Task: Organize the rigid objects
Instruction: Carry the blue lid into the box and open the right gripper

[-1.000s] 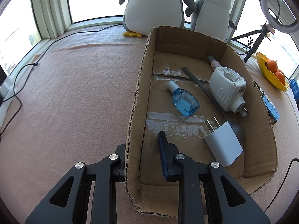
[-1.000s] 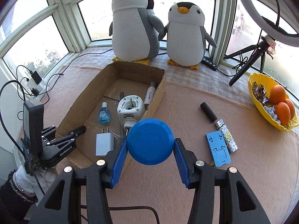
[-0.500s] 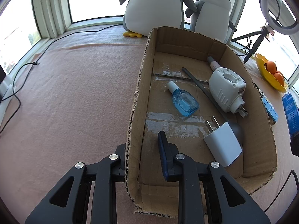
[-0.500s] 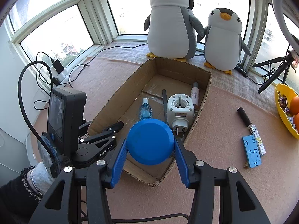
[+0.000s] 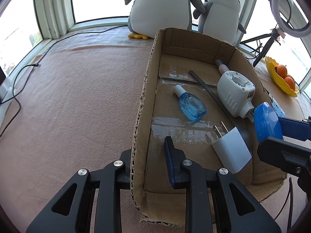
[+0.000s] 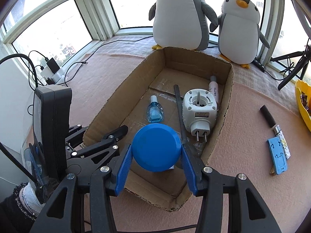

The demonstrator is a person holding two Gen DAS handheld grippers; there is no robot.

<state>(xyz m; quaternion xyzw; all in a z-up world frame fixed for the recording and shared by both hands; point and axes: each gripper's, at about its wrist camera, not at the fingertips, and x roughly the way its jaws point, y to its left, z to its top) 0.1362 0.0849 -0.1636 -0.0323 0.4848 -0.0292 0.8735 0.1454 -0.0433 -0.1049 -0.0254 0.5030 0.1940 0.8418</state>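
Cardboard box (image 6: 225, 104) wall sits between your left hand-held gripper (image 5: 148, 155) fingers, clamped. Your right hand-held gripper (image 6: 156, 155) pinches the blue round lid (image 6: 156, 147) above the box's near end; only the left view shows the white charger (image 5: 231, 152) beneath.

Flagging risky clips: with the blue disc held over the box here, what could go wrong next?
1. The blue disc hangs in the right tongs above the white charger; released here, it may land on the charger's prongs and sit tilted.
2. The near end is crowded by the plug-in device and a dark rod, so lowering could knock them.
3. The left tongs straddle the cardboard box wall; a bump could shift the box.
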